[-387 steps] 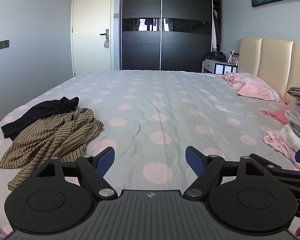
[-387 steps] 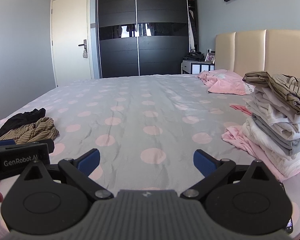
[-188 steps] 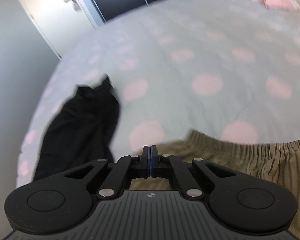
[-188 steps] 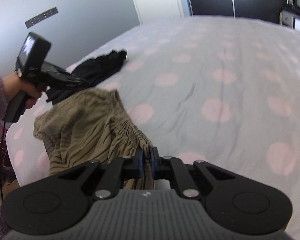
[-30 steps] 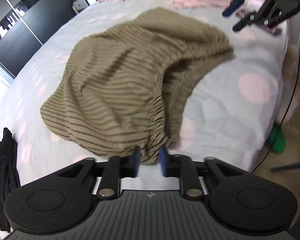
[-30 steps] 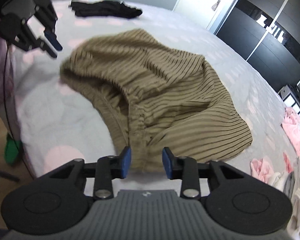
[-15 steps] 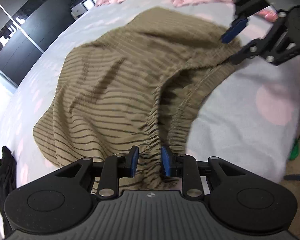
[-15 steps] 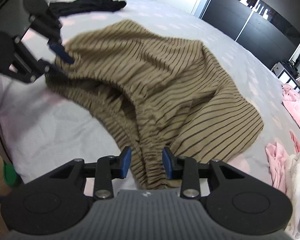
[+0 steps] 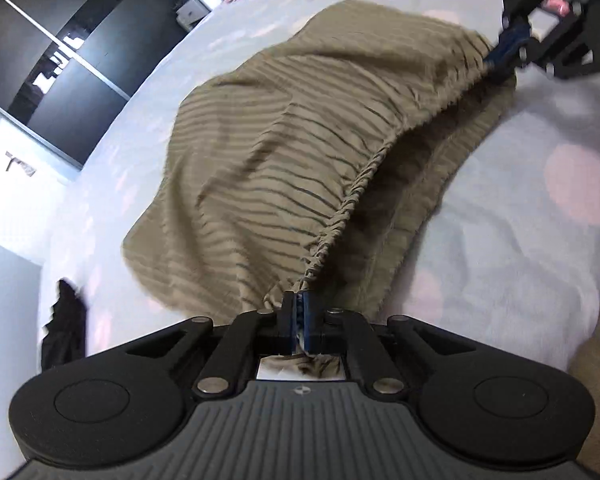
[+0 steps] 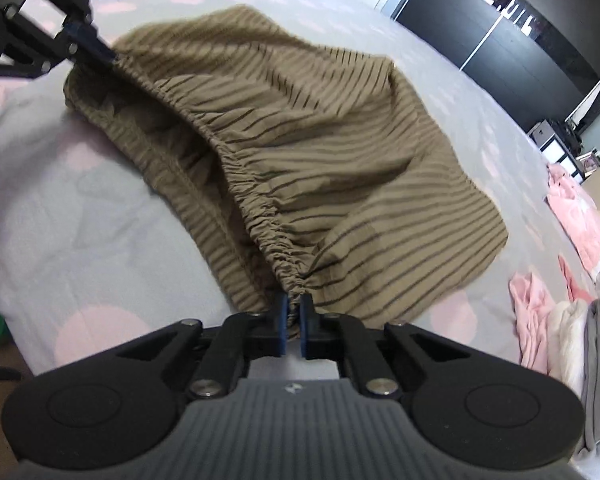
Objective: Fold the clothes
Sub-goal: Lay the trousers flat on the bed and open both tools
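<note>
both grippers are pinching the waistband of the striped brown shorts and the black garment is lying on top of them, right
Not quite. Both the left gripper and right gripper pinch the waistband of the shorts, but the black garment lies apart on the bed, as the left wrist view shows.

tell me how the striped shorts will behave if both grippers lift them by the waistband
Probably floppy: the shorts sag between the left gripper and right gripper. Likely light, since thin fabric wrinkles easily. The gathered waistband may stretch when pulled apart.
</note>
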Motion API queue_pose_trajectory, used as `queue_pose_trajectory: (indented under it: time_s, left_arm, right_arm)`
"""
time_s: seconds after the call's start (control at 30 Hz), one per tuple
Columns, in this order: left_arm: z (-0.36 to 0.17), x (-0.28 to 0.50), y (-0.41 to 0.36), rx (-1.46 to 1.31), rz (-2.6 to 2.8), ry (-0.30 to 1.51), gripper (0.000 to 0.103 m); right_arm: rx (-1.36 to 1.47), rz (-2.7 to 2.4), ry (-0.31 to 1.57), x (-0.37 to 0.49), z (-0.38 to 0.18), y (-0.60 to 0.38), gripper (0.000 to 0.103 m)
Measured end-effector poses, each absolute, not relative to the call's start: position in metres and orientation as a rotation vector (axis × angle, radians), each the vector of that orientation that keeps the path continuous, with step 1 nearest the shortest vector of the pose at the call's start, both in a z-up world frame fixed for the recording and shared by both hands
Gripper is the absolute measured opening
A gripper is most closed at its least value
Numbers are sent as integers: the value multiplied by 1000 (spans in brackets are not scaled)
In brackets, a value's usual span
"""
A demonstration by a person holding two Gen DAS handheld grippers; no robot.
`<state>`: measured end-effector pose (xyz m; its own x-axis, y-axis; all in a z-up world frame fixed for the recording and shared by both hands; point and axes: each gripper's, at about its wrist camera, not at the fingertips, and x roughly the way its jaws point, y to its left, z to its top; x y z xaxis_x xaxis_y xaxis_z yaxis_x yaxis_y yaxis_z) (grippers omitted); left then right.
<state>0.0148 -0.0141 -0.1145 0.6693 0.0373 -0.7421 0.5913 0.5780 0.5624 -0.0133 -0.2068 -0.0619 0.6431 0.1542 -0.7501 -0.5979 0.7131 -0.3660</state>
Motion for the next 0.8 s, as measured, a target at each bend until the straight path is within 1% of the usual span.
queue_pose_trajectory:
  time_s: [0.07,0.17,0.4,0.67,0.77,0.8]
  left_arm:
    - [-116,4,-12,963,-348,768,1]
    - [-118,-6,-10,962,-344,770,1]
    - [-132,-15,-17,1035,-293,836,1]
    - [-148,1,-17,1023,-325,845,2]
    - [-145,0,-13,1003,-340,846,5]
    - [-142,-3,-11,996,-349,842,9]
  right_arm:
    - [-646,477,739,-16,-56,-205,7]
    - [-662,493,726,-19,-53,-201,6]
    - [-677,530,676,-31,-45,-201,5]
    - [-703,515,736,-20,-69,-198,5]
    - [-703,519,750,-20,-71,-198,8]
    - [-705,521,742,-22,-69,-197,10]
